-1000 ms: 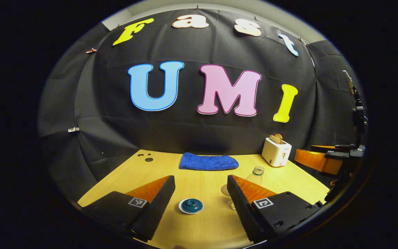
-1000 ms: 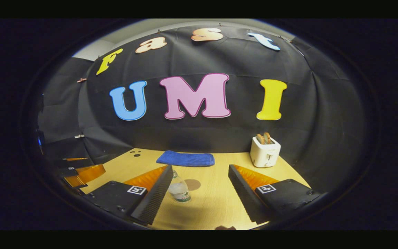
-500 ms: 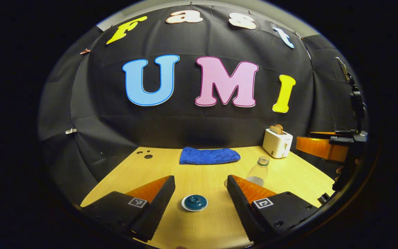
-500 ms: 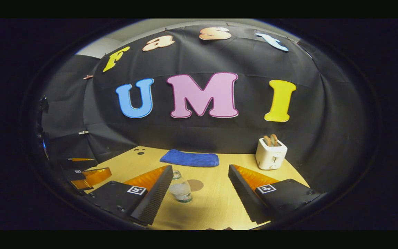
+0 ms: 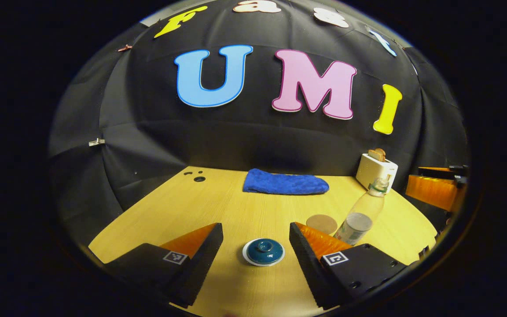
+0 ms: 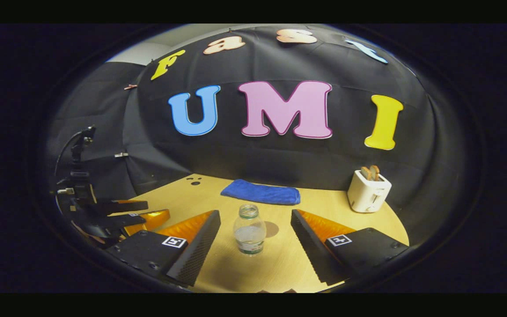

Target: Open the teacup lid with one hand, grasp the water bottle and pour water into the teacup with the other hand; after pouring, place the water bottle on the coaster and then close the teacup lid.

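Note:
The teacup's teal lid, knobbed and ringed by a white rim, sits on the wooden table just ahead of my left gripper, which is open and not touching it. To its right are a round brown coaster and a clear, uncapped water bottle holding a little water. In the right gripper view the bottle stands upright, centred ahead of my open right gripper and apart from its fingers. The coaster peeks out behind it.
A folded blue towel lies at the back of the table, and a white toaster with toast stands at the back right. Small holes mark the far left. The left gripper shows at the left of the right gripper view.
The left gripper has tipped down and come closer to the lid. The right gripper has swung so the bottle is now centred between its fingers, not beside the left one.

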